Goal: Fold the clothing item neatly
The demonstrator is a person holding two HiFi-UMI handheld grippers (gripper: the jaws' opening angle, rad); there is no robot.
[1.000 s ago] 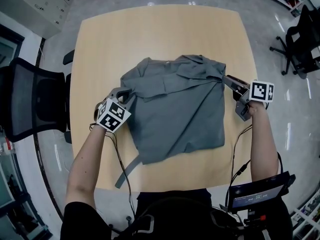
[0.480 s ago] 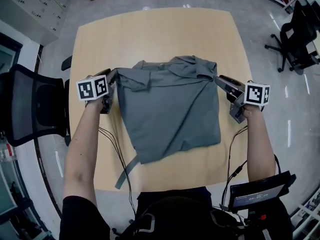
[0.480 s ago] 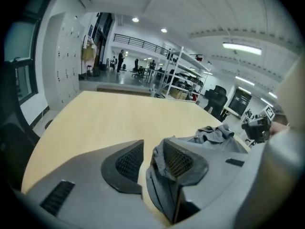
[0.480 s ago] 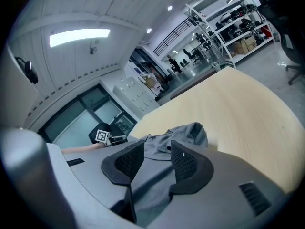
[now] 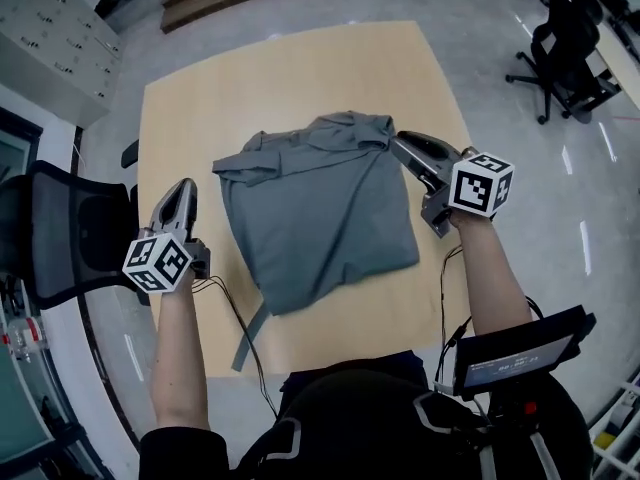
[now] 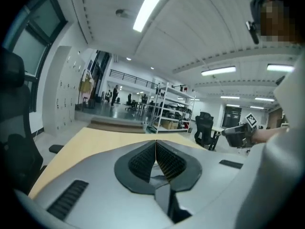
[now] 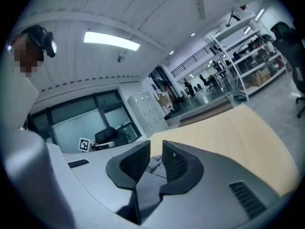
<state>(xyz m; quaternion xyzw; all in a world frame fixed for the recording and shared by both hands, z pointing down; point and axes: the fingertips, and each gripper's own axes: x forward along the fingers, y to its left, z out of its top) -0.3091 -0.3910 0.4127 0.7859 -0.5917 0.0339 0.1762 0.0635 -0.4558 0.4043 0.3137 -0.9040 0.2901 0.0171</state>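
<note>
The grey shirt (image 5: 320,208) lies spread on the pale wooden table (image 5: 300,58), collar end away from me. My left gripper (image 5: 185,186) hovers left of the shirt, clear of the cloth. Its jaws have just been closing and the pads (image 6: 143,159) now meet with nothing between them. My right gripper (image 5: 398,143) is raised beside the shirt's far right corner. Its jaws have just been closing too, but a gap still shows between the pads (image 7: 136,162). Shirt cloth (image 7: 155,165) shows through that gap, and I see no pad pressing on it.
A grey strap (image 5: 250,336) runs from under the shirt to the table's near edge, beside thin black cables (image 5: 225,303). A black office chair (image 5: 70,228) stands at the left, another chair (image 5: 560,43) on the floor at the far right. A small screen (image 5: 520,353) hangs at my right hip.
Both grippers have risen. The left one has let go of the shirt's left corner, pulled back to the left and shut. The right one has narrowed, and the shirt lies flatter.
</note>
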